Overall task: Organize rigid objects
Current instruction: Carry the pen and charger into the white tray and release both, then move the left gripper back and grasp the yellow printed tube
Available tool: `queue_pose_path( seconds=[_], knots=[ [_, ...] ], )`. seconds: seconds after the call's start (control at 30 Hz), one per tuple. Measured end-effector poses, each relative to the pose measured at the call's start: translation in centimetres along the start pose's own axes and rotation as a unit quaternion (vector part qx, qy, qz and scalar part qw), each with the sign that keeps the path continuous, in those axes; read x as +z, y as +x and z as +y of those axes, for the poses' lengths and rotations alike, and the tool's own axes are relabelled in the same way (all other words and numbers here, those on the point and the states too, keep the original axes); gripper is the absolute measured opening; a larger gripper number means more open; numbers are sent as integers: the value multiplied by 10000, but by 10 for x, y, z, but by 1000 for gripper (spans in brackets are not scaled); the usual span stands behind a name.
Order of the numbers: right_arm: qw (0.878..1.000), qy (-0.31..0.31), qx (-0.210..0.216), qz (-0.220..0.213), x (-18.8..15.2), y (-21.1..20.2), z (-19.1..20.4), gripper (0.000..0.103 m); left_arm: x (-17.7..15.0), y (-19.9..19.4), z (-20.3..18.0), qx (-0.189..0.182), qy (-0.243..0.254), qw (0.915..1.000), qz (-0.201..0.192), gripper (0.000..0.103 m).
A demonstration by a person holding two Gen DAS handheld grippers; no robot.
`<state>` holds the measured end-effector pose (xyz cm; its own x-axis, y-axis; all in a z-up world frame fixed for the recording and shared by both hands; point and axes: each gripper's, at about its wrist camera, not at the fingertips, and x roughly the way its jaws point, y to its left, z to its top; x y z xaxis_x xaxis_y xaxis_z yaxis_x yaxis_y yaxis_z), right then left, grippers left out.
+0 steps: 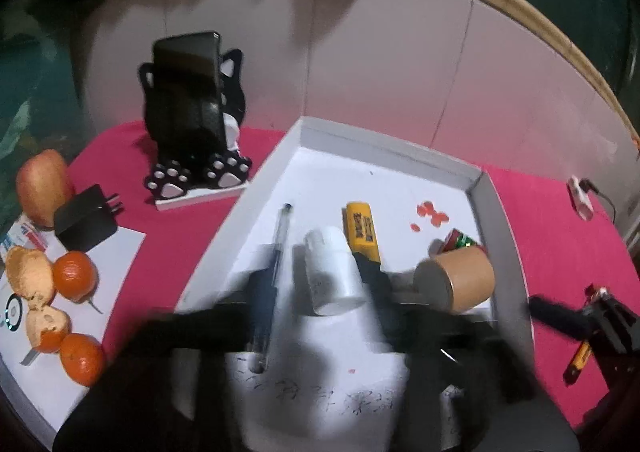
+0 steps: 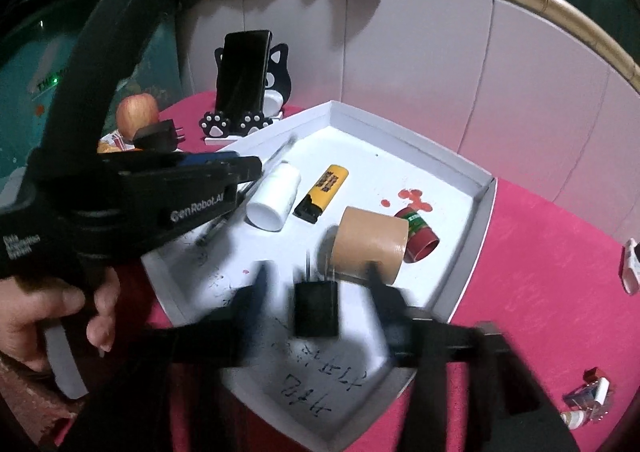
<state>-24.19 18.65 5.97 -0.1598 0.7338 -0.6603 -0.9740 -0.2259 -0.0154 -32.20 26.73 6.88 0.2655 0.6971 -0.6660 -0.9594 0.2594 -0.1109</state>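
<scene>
1. White tray (image 1: 400,143) already holds pen (image 1: 276,248), bottle (image 1: 332,272), lighter (image 1: 362,228), cardboard tube (image 1: 460,280) and red cap (image 2: 418,236).
2. Left gripper (image 1: 320,288) stands wide around the bottle, not pressing.
3. Right gripper (image 2: 316,284) is wide; black plug (image 2: 316,308) lies between, released.
4. Left outside, I judge: charger (image 1: 86,219) beside fruit.

White bottle (image 1: 334,272), yellow lighter (image 1: 362,230), cardboard tube (image 1: 460,280) lying in tray (image 1: 486,187)

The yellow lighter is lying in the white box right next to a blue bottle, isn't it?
Not quite. The yellow lighter does lie in the white box, but the bottle beside it is white, not blue. The right wrist view shows this most clearly.
</scene>
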Motion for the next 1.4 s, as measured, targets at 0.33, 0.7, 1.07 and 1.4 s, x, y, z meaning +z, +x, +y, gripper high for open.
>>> queue_pose_path(
  seconds=[0.33,0.7,1.07,1.4],
  knots=[
    [9994,18,-277,-218,-1,-15,1,103,1,-32,13,357,-279,9979,-458,103],
    [9982,342,-403,-299,-8,-32,-17,103,0,-50,1,273,-289,9975,-588,103],
    [9943,778,-614,-388,-25,-55,-53,103,0,-61,-43,26,96,9983,-576,103],
    [9752,1693,-1268,-644,-72,-105,-136,103,-14,-68,-111,-702,738,9941,-369,103]
  ],
)
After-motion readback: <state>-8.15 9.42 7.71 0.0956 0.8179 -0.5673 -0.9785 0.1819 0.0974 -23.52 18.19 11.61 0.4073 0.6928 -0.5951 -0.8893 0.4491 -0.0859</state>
